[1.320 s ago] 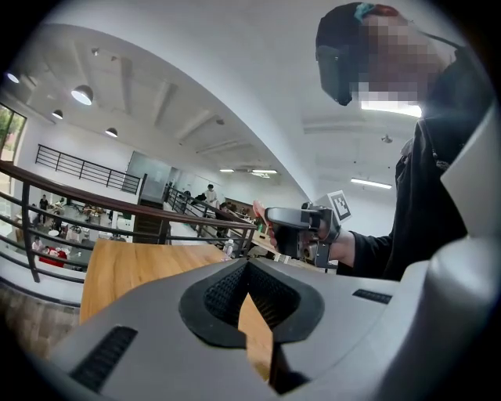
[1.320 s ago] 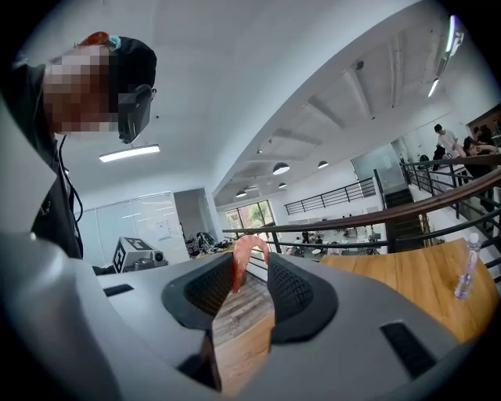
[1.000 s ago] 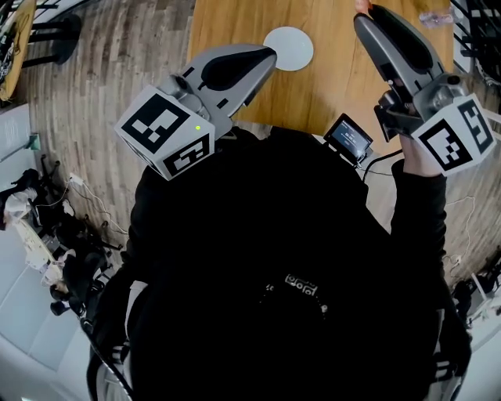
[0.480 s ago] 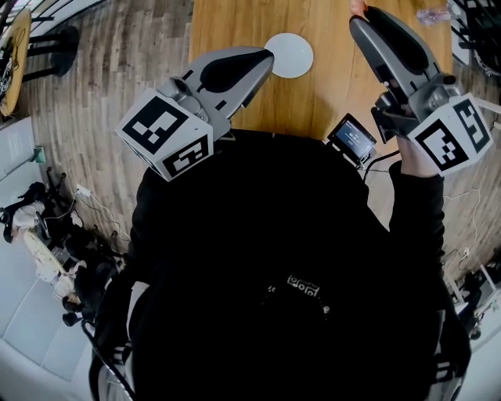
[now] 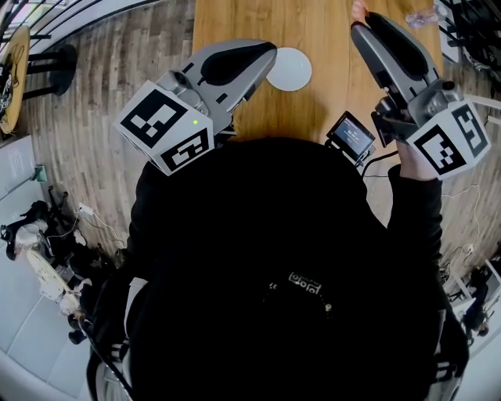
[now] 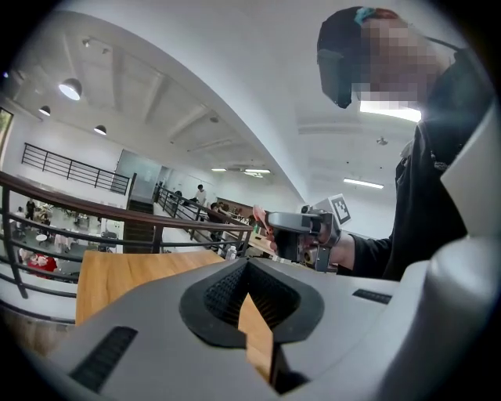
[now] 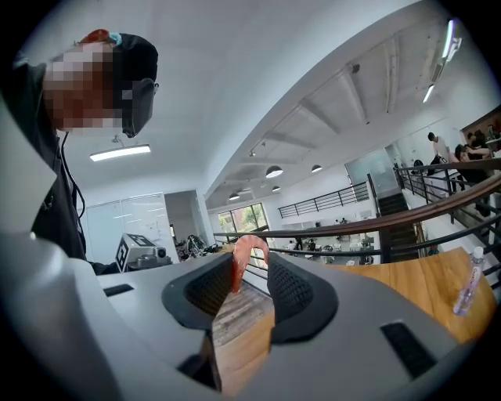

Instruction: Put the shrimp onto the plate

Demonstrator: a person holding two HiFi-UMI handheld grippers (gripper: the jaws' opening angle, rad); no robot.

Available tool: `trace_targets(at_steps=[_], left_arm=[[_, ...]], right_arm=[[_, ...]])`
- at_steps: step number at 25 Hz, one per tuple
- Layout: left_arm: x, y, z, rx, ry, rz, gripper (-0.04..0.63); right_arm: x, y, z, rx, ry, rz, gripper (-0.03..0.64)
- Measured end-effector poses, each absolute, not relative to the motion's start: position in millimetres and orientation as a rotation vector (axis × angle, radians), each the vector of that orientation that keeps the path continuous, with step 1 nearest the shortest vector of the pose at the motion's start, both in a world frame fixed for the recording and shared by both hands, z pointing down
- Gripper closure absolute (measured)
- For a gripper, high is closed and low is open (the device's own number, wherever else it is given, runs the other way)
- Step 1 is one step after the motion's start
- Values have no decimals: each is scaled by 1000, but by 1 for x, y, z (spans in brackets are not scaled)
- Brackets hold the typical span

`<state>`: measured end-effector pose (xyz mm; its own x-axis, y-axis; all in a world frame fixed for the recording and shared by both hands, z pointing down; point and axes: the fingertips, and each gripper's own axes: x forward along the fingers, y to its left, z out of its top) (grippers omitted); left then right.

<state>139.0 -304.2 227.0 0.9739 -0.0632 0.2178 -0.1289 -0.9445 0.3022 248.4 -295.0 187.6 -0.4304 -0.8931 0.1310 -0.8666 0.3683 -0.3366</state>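
Right gripper view, right tongs (image 7: 250, 265) pinching pink shrimp (image 7: 238, 262), arched upright, ends down, left tongs (image 6: 247, 266) closed, empty.

Wood surface (image 5: 329, 78): small screen unit (image 5: 350, 135) at its near edge, right of centre, with a cable running off it. Clear plastic bottle (image 5: 419, 17) near the far right corner. Plank floor (image 5: 102, 70) off the left edge, cable clutter (image 5: 47, 251) heaped on it. Dark railing (image 7: 407, 215) beyond the far edge.
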Motion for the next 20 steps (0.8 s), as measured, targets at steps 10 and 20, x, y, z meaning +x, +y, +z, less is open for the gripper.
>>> trace_targets(at_steps=[10, 20], left_arm=[[124, -306, 237, 2755, -146, 283, 595], [118, -300, 245, 2720, -199, 304, 595]], right_arm=[[241, -295, 196, -1678, 2548, -586, 469], [246, -293, 208, -1678, 2601, -652, 469]])
